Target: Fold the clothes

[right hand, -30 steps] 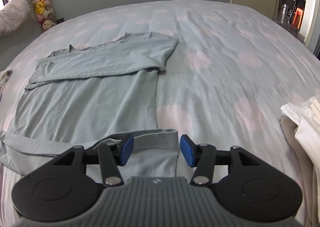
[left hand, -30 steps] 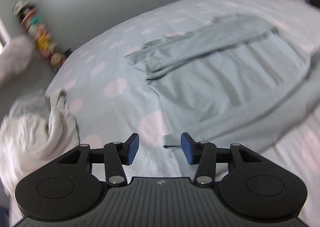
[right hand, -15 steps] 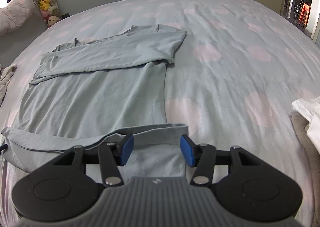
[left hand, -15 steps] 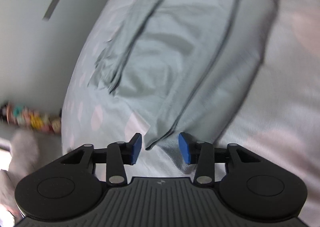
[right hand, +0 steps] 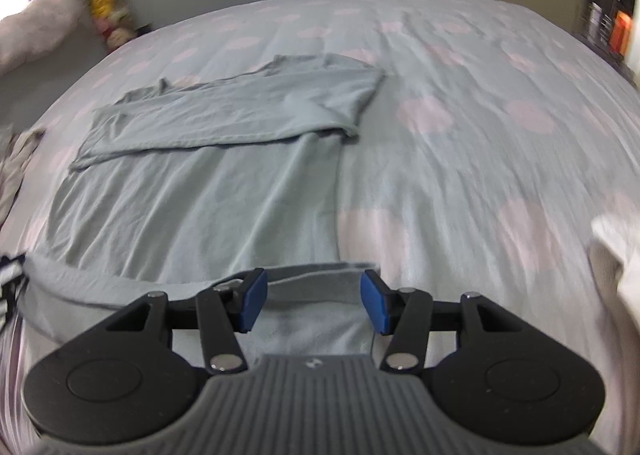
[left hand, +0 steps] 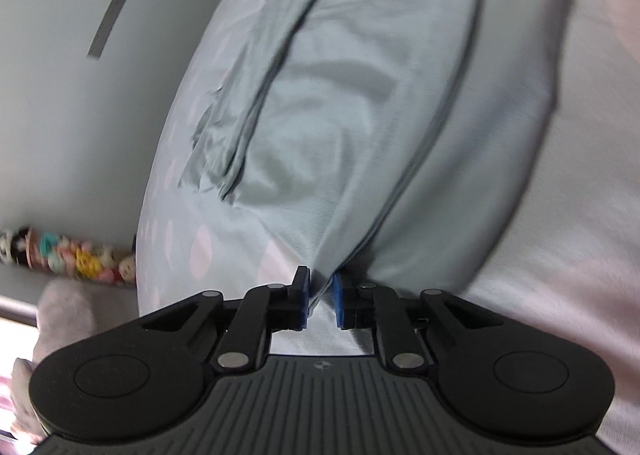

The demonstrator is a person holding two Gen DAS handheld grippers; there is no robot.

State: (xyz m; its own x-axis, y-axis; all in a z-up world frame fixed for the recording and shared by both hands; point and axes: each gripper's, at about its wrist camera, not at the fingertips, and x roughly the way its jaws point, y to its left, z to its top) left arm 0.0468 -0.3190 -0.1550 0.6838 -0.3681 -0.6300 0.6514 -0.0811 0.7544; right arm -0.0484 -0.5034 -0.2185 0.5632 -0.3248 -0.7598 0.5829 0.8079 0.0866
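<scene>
Looking across my bed: the spotted bedspread, pale blue with pink dots, fills both views.
Shirt: the pale blue-grey shirt lies flat on the bedspread, one side already folded over in a long band, and the near edge is turned up in a strip.
Shirt against right gripper: that turned strip lies between and just beyond my right gripper, whose blue pads stand well apart with nothing pinched.
Shirt against left gripper: a corner of the cloth runs straight into my left gripper; the pads sit nearly together with the fabric pinched between them.
Change, left: half a second ago these pads were wide apart around the corner; now they have closed on it.
Change, right: the view has crept closer to the strip, pads as wide as before.
</scene>
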